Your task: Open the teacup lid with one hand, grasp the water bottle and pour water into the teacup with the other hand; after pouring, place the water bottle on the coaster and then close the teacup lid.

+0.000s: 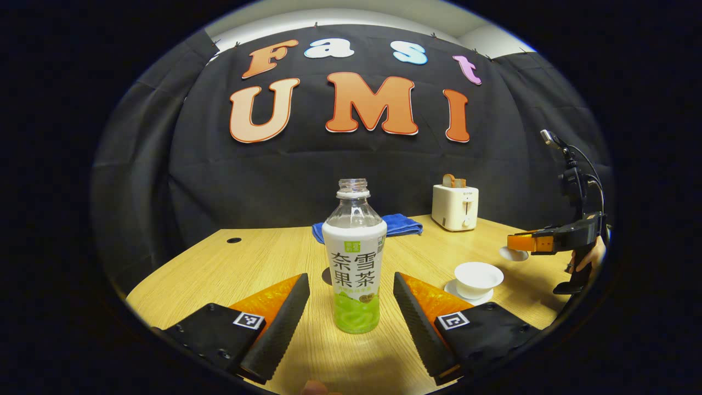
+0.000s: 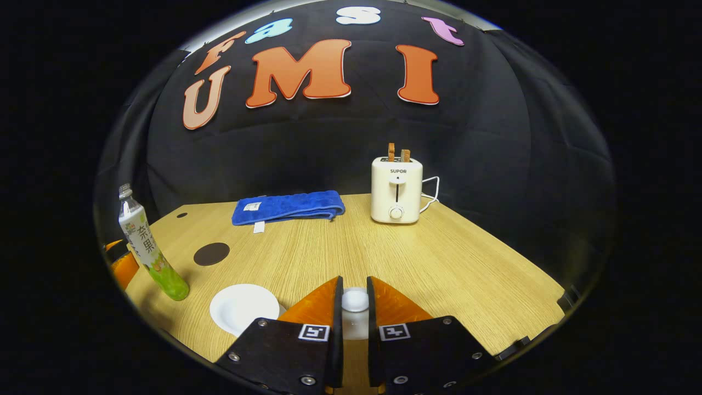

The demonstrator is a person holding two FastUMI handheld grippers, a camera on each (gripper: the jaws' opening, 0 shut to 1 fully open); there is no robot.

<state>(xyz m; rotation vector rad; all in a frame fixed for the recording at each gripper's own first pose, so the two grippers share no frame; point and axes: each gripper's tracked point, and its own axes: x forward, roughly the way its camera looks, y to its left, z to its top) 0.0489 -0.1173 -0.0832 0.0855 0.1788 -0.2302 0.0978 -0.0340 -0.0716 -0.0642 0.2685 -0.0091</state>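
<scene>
Clear plastic water bottle (image 1: 354,258), uncapped, upright on the wooden table (image 1: 263,258), between the wide-spread fingers of the left gripper (image 1: 351,276), not touched by them. Teacup (image 1: 478,277) uncovered on its saucer, just right of the bottle. Teacup lid (image 2: 355,300) pinched by its knob in the nearly closed right gripper (image 2: 355,285), held off to the side. Dark coaster (image 2: 211,254) near the bottle. Likely risks: closing too high or off-centre and tipping the open bottle; the smooth lid slipping from so small a pinch; pouring past the small cup.
</scene>
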